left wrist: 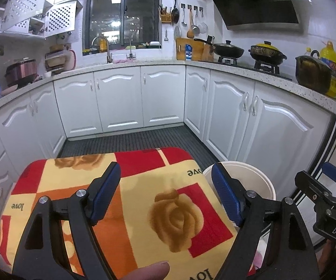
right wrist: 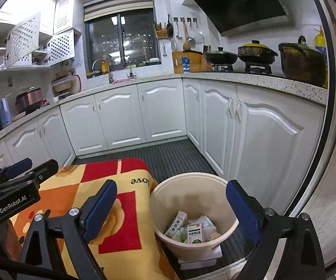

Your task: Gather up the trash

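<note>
Trash, namely small white and green cardboard boxes [right wrist: 194, 233] with crumpled white paper beside them, lies at the bottom of a round cream plastic bucket [right wrist: 168, 191] in the lower middle of the right wrist view. That bucket stands on the dark ribbed floor mat [right wrist: 175, 156], just beside the right edge of a red, orange and cream rose-patterned blanket [left wrist: 144, 198] printed with "love".

In the left wrist view, the left gripper [left wrist: 165, 196] hangs above the blanket, its blue-padded jaws spread apart with nothing between them. The right gripper [right wrist: 171, 210] hangs over the bucket's left rim, jaws spread wide and empty.

White cabinet doors [left wrist: 119, 100] fill the middle of both views. A fingertip [left wrist: 154, 269] shows at the bottom edge of the left wrist view.
</note>
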Tool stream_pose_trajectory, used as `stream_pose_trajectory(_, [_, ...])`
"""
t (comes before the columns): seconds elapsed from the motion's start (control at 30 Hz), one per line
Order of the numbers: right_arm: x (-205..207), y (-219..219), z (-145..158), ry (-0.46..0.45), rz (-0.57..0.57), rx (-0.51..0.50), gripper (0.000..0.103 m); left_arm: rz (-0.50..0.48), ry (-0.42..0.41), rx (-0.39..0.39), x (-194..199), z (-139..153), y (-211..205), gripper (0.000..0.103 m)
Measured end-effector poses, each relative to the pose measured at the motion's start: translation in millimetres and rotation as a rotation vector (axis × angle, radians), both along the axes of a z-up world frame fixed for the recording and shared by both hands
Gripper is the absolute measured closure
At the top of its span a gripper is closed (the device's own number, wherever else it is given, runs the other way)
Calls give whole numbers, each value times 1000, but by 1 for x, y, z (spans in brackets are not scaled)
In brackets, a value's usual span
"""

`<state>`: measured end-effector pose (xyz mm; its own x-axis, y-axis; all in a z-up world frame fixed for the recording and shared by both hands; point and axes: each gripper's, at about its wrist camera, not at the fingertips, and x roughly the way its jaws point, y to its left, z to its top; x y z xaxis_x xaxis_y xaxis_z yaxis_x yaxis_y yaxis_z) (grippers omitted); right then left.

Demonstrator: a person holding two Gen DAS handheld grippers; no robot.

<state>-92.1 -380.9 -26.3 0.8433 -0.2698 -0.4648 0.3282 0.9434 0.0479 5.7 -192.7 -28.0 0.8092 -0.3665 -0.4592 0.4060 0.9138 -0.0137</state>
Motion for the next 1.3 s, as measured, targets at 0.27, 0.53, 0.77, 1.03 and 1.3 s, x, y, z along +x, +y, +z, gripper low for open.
stream_pose_trajectory(0.27, [1, 6, 0, 3, 6, -13, 7, 12, -19, -6, -3, 3, 1, 24])
stream_pose_trajectory(0.53, [1, 9, 3, -1, 2, -23, 7, 21, -24, -30, -5, 4, 3, 24])
stream_pose_trajectory(0.77, [-2, 11, 6, -14, -6, -29, 7, 20, -28, -35, -5, 5, 3, 24])
stream_pose_trajectory(1.03, [-4, 10, 10, -34, -20, -32, 6, 25, -32, -50, -7, 6, 1, 24])
stream_pose_trajectory(1.3, [-6, 7, 15, -51, -31, -42, 4, 24, -29, -56, -6, 6, 1, 24])
